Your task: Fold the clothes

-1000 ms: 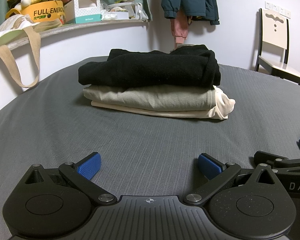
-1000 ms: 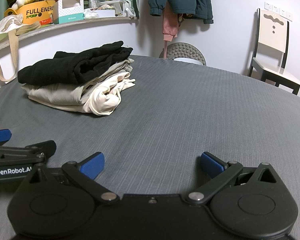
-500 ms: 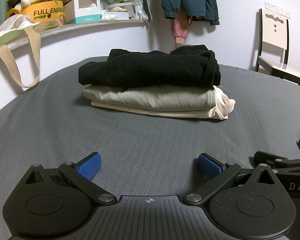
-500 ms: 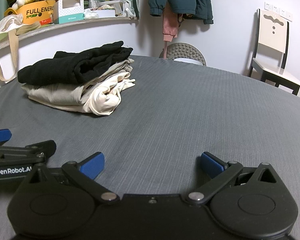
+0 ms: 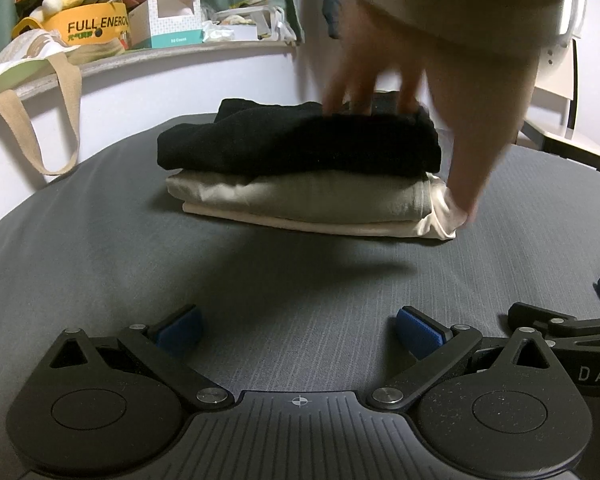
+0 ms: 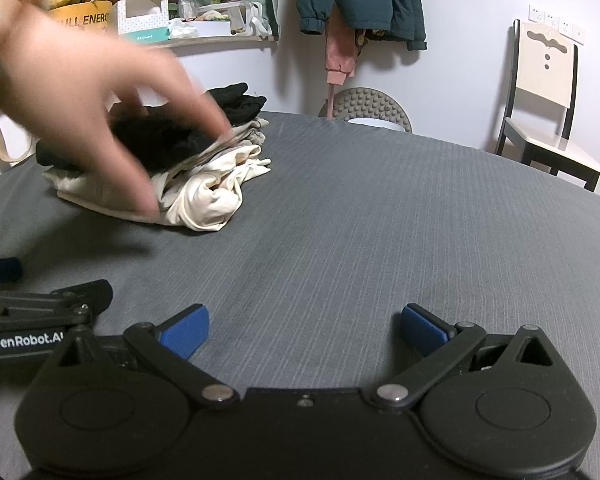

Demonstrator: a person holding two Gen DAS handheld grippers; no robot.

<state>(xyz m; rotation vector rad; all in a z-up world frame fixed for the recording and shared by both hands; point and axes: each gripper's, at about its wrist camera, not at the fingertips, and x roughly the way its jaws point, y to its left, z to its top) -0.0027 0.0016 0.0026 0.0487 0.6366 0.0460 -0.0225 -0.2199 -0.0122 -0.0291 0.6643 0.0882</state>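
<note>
On the grey bed cover [image 5: 100, 248] sits a neat stack of 3 folded clothes. This stack is the thing to look at. The black top [image 5: 296, 144] is the highest, the olive one [image 5: 300, 196] lies under it, and the cream one [image 5: 312, 226] is at the bottom, touching the cover.

At the right end of the stack, a bare hand [image 5: 440, 92] reaches in from above. Its fingers press on the black top and its thumb goes down by the cream edge. The hand is blurry, so I cannot tell if it is lifting or just patting.

Near the stack, closer to the cameras, the left gripper [image 5: 296, 328] and the right gripper [image 6: 304, 328] rest low on the cover. Both have their blue pads spread wide apart and grip nothing.

I think the folding is nearly done. No loose clothes show on the cover. Only tidying the messy cream end [image 6: 212, 196] seems left.
</note>
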